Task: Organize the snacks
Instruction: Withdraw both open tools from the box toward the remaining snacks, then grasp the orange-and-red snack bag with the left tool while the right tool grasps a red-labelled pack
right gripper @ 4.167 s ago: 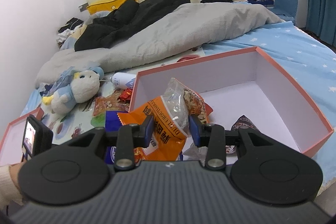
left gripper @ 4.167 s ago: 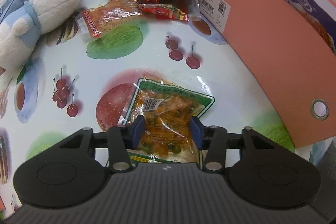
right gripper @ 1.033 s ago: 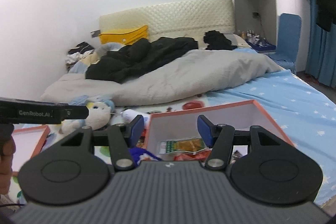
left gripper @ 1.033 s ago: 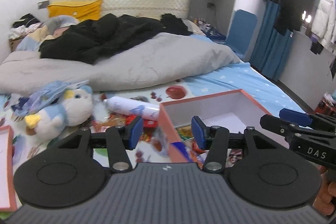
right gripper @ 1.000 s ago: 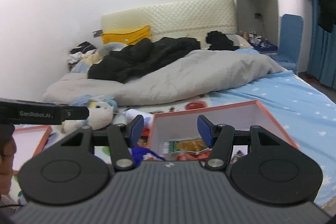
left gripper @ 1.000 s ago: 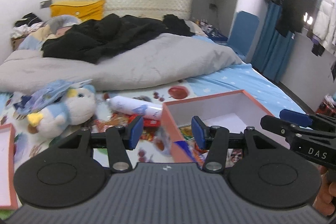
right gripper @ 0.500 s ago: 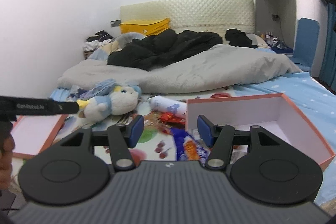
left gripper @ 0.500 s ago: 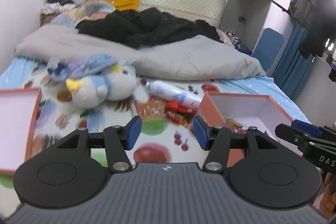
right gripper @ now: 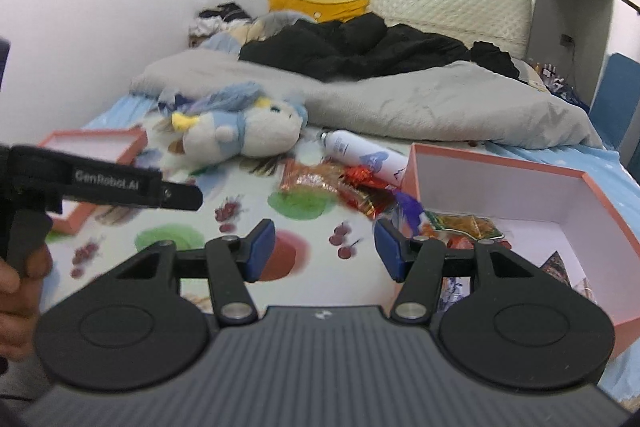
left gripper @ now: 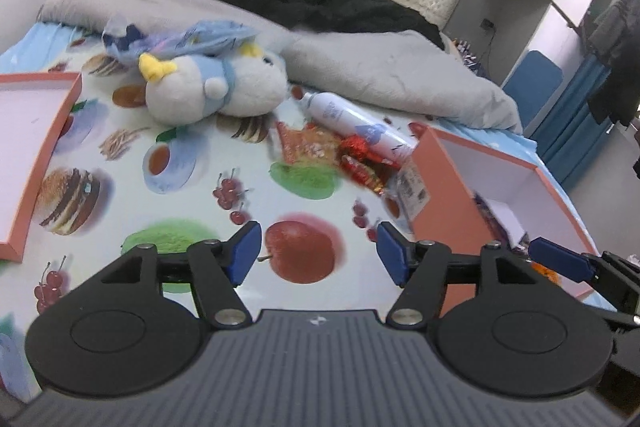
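A clear orange snack packet (left gripper: 308, 145) and red-wrapped snacks (left gripper: 360, 163) lie on the fruit-print cloth, left of the orange box (left gripper: 440, 183). My left gripper (left gripper: 320, 255) hovers over the cloth short of them; its jaws are opening with nothing between them. My right gripper (right gripper: 325, 251) is also empty, its jaws closing slightly, still wide apart. From the right wrist the same packet (right gripper: 308, 179) and red snacks (right gripper: 360, 193) lie ahead. The box (right gripper: 500, 163) holds a green-and-orange packet (right gripper: 460, 223) and other bags.
A white bottle (left gripper: 352, 121) lies behind the snacks, against the grey duvet. A plush toy (left gripper: 216, 87) sits at the back left. The box lid (left gripper: 40, 147) lies at the far left. A finger of the left gripper (right gripper: 120, 183) and a hand (right gripper: 16, 287) show at left.
Both views have swung left and down, from the box toward the loose snacks on the cloth. The left jaws stand wider. The green packet seen earlier on the cloth now lies in the box.
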The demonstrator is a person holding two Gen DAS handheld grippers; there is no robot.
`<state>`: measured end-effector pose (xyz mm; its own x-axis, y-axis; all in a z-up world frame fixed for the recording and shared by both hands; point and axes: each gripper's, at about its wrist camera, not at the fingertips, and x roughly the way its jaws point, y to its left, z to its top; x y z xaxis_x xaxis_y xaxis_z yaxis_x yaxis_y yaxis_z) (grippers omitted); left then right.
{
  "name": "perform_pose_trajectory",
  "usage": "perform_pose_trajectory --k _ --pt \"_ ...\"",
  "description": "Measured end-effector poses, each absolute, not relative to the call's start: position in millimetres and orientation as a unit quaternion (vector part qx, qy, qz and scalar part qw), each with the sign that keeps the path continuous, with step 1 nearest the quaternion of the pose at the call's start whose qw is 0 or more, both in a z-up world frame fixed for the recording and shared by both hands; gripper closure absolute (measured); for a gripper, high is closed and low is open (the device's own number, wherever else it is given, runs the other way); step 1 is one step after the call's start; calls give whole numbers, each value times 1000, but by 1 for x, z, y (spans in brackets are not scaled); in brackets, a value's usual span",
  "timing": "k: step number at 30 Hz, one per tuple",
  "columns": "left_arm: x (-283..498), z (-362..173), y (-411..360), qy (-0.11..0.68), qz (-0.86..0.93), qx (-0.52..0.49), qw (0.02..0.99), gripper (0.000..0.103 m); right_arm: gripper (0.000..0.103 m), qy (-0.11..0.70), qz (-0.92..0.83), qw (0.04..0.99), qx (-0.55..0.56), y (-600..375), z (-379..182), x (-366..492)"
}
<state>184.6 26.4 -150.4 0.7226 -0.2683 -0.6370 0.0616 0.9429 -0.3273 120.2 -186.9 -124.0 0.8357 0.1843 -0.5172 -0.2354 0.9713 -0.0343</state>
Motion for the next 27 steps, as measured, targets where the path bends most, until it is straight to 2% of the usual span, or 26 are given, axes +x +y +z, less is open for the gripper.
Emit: perform_pose_trajectory --k 11,14,25,27 --pt "281 -216 48 382 -100 -191 899 35 52 274 112 949 -108 -151 -175 180" --pt "310 -238 55 392 -109 -213 888 38 59 278 100 946 -129 -142 -194 206" --pt "403 -287 51 411 -147 -233 869 43 60 302 30 935 -184 -123 -245 296" --pt "415 -290 49 411 -151 -235 868 48 60 296 17 933 -202 -119 -251 309"
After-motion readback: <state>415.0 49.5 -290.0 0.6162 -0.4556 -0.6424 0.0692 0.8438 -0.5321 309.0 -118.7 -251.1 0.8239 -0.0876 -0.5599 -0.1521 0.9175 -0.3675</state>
